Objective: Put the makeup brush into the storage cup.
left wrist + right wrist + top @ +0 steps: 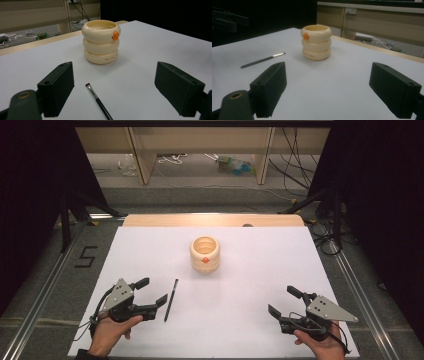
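Observation:
A cream ringed cup (205, 254) with a small orange mark stands upright near the middle of the white table sheet (250, 270). A thin black makeup brush (171, 300) lies flat to its front left. My left gripper (152, 293) rests at the front left, open, with the brush just right of its jaws. In the left gripper view the brush (98, 101) lies between the wide jaws, the cup (101, 42) beyond. My right gripper (284, 301) sits open at the front right. Its own view has the cup (316, 42) ahead and the brush (262, 60) to the left.
A wooden strip (213, 220) edges the table's far side. Beyond it are wooden furniture legs (140, 155), cables and clutter on the floor. Dark curtains and stand legs flank both sides. A "5" mark (86, 256) lies on the floor at left.

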